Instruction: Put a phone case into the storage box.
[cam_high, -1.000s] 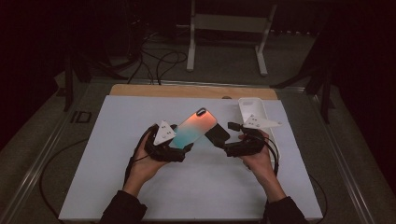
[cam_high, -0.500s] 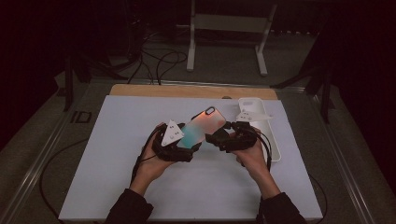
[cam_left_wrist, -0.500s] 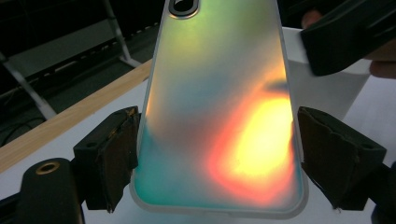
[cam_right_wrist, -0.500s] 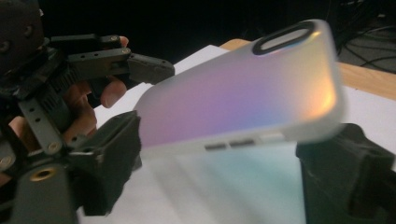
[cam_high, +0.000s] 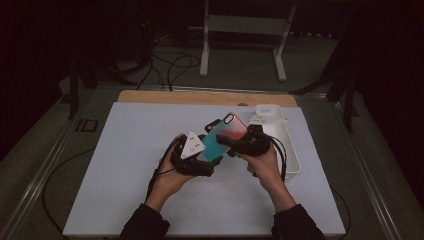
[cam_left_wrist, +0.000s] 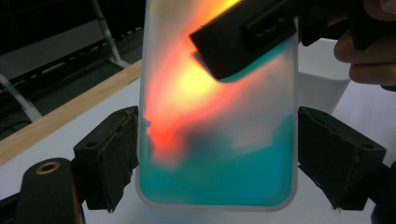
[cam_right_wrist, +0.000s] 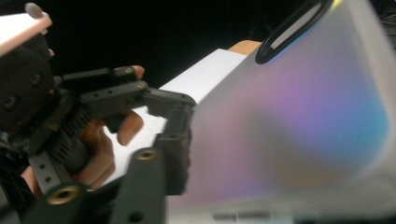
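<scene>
White table mat, dark room: left gripper pinches phone case by its edges; right gripper jaws just closed onto its upper end, handover likely.

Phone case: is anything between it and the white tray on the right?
Nothing visible. The phone case hangs above the table between the left gripper and right gripper; the white tray lies just beyond the right gripper.
</scene>
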